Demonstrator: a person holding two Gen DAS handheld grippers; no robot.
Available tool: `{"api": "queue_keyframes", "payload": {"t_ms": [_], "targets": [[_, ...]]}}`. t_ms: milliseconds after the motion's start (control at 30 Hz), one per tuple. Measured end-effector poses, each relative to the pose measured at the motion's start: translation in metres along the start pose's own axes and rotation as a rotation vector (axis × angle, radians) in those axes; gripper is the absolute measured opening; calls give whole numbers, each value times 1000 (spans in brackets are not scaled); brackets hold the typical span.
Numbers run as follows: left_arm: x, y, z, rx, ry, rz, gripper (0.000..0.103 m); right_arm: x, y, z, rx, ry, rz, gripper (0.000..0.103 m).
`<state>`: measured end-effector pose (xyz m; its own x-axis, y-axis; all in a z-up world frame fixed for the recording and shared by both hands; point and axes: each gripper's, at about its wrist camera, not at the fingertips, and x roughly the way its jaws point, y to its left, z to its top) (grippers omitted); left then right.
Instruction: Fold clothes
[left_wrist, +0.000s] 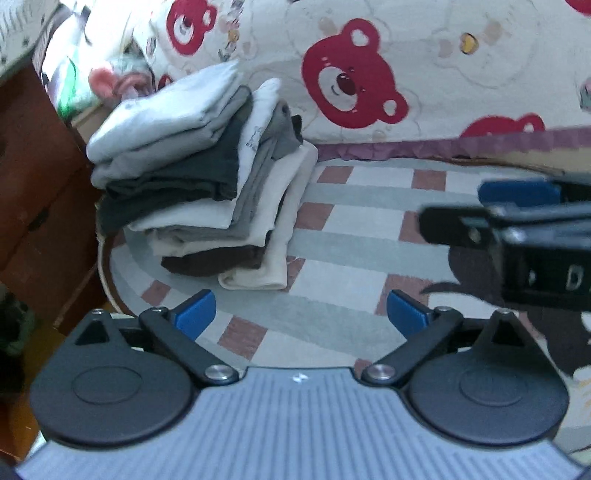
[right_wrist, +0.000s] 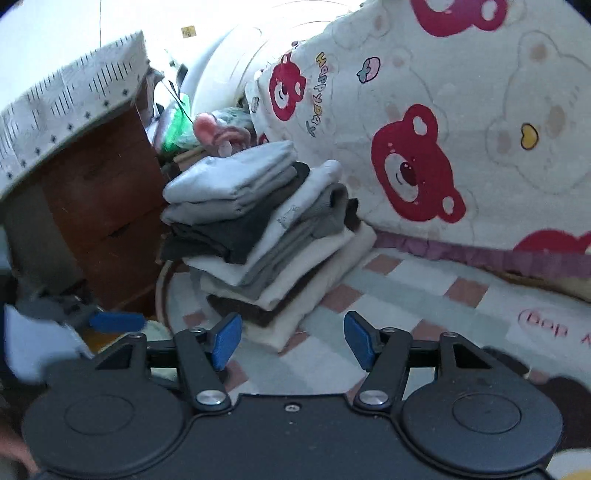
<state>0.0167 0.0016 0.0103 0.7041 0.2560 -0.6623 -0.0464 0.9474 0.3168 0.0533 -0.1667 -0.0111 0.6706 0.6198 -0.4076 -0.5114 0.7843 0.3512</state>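
The left tongs stand wide open with nothing between the blue pads, hovering over a checked rug of grey, white and dull pink squares. The right tongs are open too, a little less wide, and likewise empty. In the left wrist view the right tongs come in from the right edge, above the rug and apart from the clothes. In the right wrist view one blue pad of the left tongs shows at the far left, blurred.

The stack of folded clothes sits on the rug, ahead and to the left of both tongs, touching neither. It holds pale blue-grey pieces on top, then dark grey, white, mid grey, cream and a dark brown piece near the bottom. The layers lean and are stepped, with the lower cream piece jutting out toward the camera. The pile stands just beside a brown wooden cabinet on its left, which has a patterned cloth draped over its top.

Behind the stack hangs a cream bedsheet printed with red bear faces, with a purple frill along its lower edge. Something pink and grey, perhaps a soft toy, lies behind the pile, too blurred to tell.
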Motion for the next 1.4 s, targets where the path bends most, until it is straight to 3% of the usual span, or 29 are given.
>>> {"api": "queue_keyframes", "payload": {"t_ms": [67, 133, 333, 400, 733, 1400], "targets": [[-11, -12, -7, 9, -12, 0, 103, -13, 2, -3, 11, -6, 31, 77], [-18, -20, -11, 2, -1, -25, 103, -24, 1, -9, 0, -4, 7, 82], [-23, -34, -17, -20, 30, -78, 103, -41, -2, -21, -16, -29, -60, 82], [-28, -39, -19, -16, 5, -49, 103, -44, -1, -22, -15, -36, -53, 82], [-29, -44, -26, -23, 50, -80, 103, -43, 5, -25, -28, -22, -35, 83], [-32, -41, -25, -40, 43, -79, 103, -37, 5, -32, -15, 2, -27, 82]]}}
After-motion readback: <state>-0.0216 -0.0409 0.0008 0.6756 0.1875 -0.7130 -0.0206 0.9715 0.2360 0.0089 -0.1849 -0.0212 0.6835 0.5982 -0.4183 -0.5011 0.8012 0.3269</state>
